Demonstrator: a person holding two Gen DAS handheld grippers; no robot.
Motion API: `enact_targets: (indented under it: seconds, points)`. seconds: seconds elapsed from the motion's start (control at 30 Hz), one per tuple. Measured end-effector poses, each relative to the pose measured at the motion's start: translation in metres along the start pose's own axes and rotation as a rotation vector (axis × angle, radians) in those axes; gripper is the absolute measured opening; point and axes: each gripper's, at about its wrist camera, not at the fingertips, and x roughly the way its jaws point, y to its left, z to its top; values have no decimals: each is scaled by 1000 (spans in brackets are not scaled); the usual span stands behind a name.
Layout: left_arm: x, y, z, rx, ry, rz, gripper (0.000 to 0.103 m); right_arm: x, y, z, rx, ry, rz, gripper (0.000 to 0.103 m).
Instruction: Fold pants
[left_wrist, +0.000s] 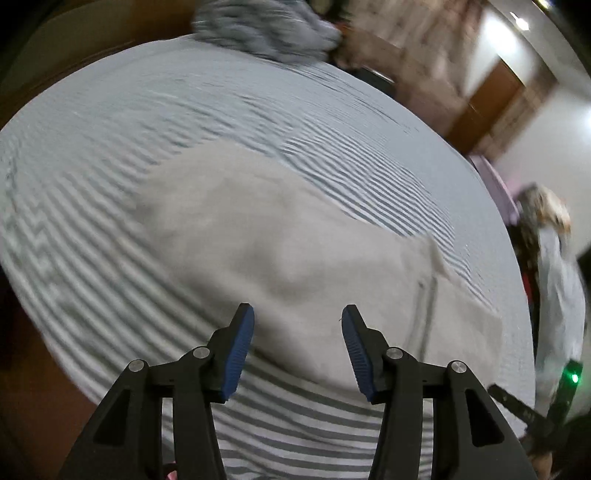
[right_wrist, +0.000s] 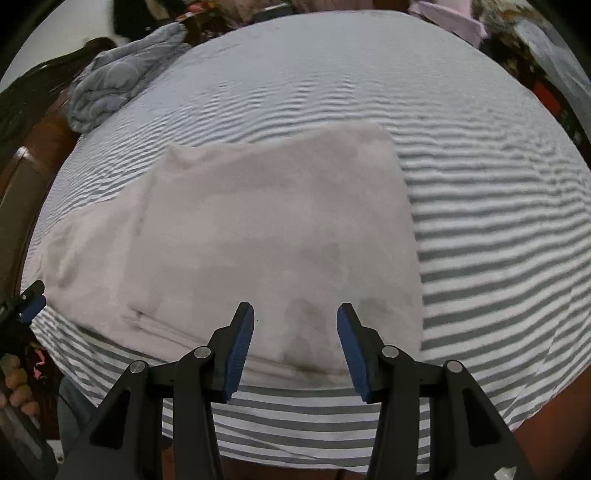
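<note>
Hovering over the bed now, I have my left gripper (left_wrist: 297, 317) spread wide with nothing between its blue pads (left_wrist: 238, 354), just above the pants (left_wrist: 266, 236). My right gripper (right_wrist: 295, 315) is equally wide and empty. The pale pants (right_wrist: 258, 229) lie folded into a broad rectangle on the striped sheet (right_wrist: 498, 229), close to the bed's near edge. A crumpled grey blanket (right_wrist: 118, 77) sits at the far left corner.

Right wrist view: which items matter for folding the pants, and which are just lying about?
Job:
pants, partly folded on the striped bed sheet
left gripper, open
right gripper, open

Lying about:
bundled grey blanket
lilac cloth
</note>
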Motion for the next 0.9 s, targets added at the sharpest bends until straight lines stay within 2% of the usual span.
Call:
enact_targets:
  seconds: [0.17,0.23,0.27,0.33,0.4,0.5,0.67,0.8,0.9]
  points:
    - [1,44,-2,-142,2,-13,51,6,25,4,-44,13,35,45]
    - [2,51,-7,-180,13,-68,51,10,36,5,-55,23,49,45]
    - [5,56,-6,-208,21,-113,52,13,41,5,-62,27,56,45]
    - [10,63,-7,-260,35,-136,60,16,50,6,-81,35,65,45]
    - [18,76,-8,-363,26,-188,69,20,56,6,-97,44,71,45]
    - [29,92,-5,-450,12,-200,69,25,62,7,-105,58,80,45]
    - [49,105,0,-478,16,-187,69,32,67,8,-110,69,78,45]
    - [60,110,6,-490,-13,-210,71,38,67,11,-110,82,68,45]
    - [69,112,16,-483,-36,-200,73,43,68,13,-114,91,56,45]
